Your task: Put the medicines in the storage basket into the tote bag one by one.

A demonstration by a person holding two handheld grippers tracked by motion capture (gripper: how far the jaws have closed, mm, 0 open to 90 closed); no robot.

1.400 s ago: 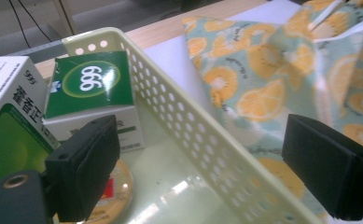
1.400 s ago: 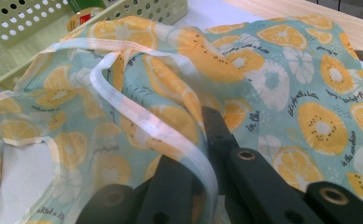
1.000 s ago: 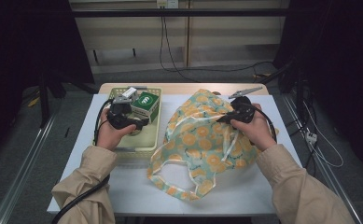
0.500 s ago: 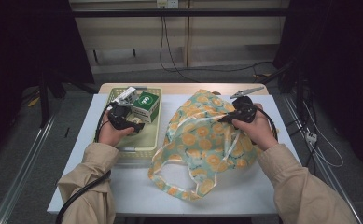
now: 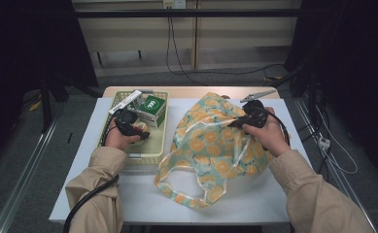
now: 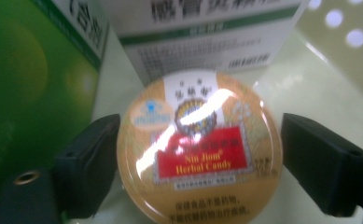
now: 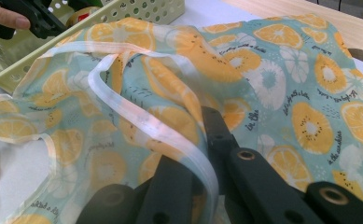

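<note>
A round gold tin of herbal candy with a red label lies flat in the pale green basket. My left gripper reaches down around it; its jaws have just been closing and both pads now sit against the tin's sides. From above, the left gripper is over the basket's middle. An orange-print teal fabric bag lies crumpled on the white table. My right gripper is shut on the bag's upper edge; up close, the right gripper pinches fabric and a white handle strap.
A green box and a long white box stand at the basket's far end, right behind the tin. A grey metal tool lies beyond the bag. The table's bare near edge lies in front of the bag.
My left gripper has sunk into the basket onto the tin. The right hand and the bag have kept still.
</note>
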